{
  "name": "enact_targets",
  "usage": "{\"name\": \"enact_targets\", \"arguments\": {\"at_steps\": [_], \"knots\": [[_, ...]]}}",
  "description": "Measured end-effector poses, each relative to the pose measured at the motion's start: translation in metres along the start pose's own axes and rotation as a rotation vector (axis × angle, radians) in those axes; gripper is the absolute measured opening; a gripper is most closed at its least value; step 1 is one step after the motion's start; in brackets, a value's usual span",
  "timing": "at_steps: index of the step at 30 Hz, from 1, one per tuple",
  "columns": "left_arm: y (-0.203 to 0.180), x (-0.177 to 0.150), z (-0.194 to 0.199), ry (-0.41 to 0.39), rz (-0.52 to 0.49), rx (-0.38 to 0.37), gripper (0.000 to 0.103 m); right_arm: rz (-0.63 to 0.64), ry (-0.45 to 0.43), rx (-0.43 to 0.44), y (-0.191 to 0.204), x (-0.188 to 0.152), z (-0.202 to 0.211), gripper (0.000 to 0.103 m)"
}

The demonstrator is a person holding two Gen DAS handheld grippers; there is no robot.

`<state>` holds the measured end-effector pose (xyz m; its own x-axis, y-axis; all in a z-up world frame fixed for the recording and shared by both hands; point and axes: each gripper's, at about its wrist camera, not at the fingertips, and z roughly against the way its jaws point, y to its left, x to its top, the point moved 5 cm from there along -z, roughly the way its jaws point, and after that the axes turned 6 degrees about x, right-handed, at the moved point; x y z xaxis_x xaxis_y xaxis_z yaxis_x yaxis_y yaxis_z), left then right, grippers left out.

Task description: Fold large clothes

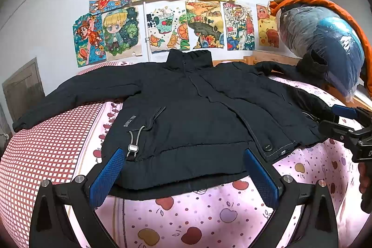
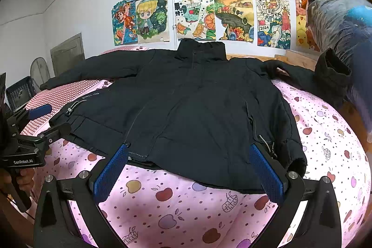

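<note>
A: Jacket (image 1: 193,108) front and centre, dark and padded, spread flat and face up on the bed (image 1: 209,213), collar toward the wall, hem toward the cameras, both sleeves stretched out to the sides.

B: And the grippers? The left gripper (image 1: 183,178) sits right at the hem, jaws spread wide, one blue pad either side of the jacket's lower edge, nothing pinched between them.

A: Same on the other side. The right gripper (image 2: 189,173) is at the hem too, jaws spread, blue pads straddling the bottom edge, gripping nothing that I can see.

B: Look at the drawstring toggle (image 1: 132,148), lying on the fabric just beside the left gripper's pad.

A: Underneath, a pink sheet (image 2: 186,213) printed with apples, and a red checked cover (image 1: 46,143) under the sleeve on the left.

B: Now the far right: a big plastic-wrapped bundle (image 1: 325,38) with an orange cloth (image 1: 337,8) over it. The right-hand sleeve's cuff (image 2: 332,69) runs up against it.

A: Behind it all, a wall covered in children's drawings (image 1: 174,11), and a fan (image 2: 39,73) and a crate (image 2: 19,91) off at the left edge.
</note>
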<state>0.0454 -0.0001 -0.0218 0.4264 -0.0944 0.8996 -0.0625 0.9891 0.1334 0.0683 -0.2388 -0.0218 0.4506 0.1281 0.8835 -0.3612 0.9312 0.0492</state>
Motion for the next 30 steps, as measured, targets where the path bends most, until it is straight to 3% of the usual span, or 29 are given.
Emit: {"name": "enact_targets", "arguments": {"at_steps": [30], "knots": [[-0.0002, -0.0002, -0.0004, 0.003, -0.002, -0.001, 0.103, -0.006, 0.006, -0.011, -0.0036, -0.0024, -0.0032, 0.102]]}}
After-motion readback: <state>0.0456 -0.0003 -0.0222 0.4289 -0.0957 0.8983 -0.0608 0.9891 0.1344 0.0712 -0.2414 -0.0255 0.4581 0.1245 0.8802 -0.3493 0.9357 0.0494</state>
